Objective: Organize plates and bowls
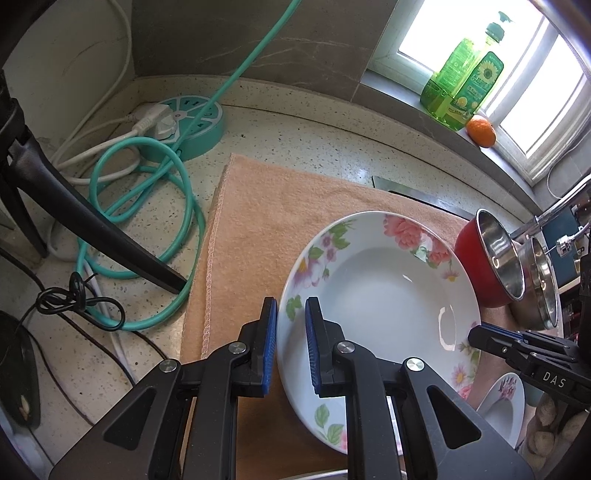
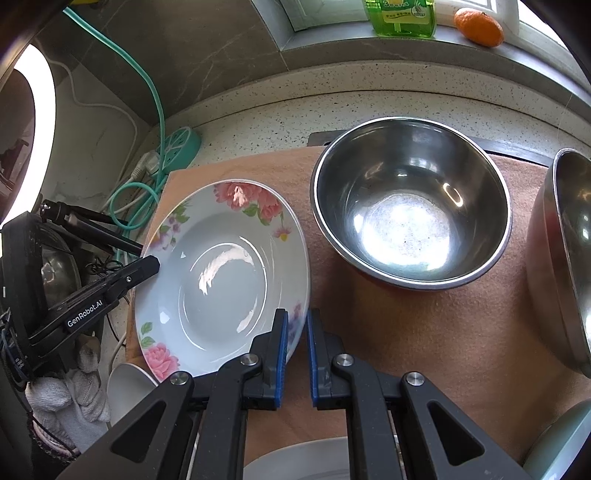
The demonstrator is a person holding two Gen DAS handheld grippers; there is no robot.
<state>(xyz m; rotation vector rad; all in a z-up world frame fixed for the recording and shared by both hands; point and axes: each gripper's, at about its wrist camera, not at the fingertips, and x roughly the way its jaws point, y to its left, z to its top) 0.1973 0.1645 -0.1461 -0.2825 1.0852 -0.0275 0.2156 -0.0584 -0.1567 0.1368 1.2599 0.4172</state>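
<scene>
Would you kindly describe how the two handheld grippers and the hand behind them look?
Both grippers, left and right, are black, with angular arms, silver rivets and blue ribbed pads. White lettering runs along their sides: "DAS" and "GenRobot.AI". The hand behind the left one wears a white knitted glove.

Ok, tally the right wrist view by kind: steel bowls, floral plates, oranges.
Steel bowls: 2
Floral plates: 1
Oranges: 1
Total: 4
</scene>
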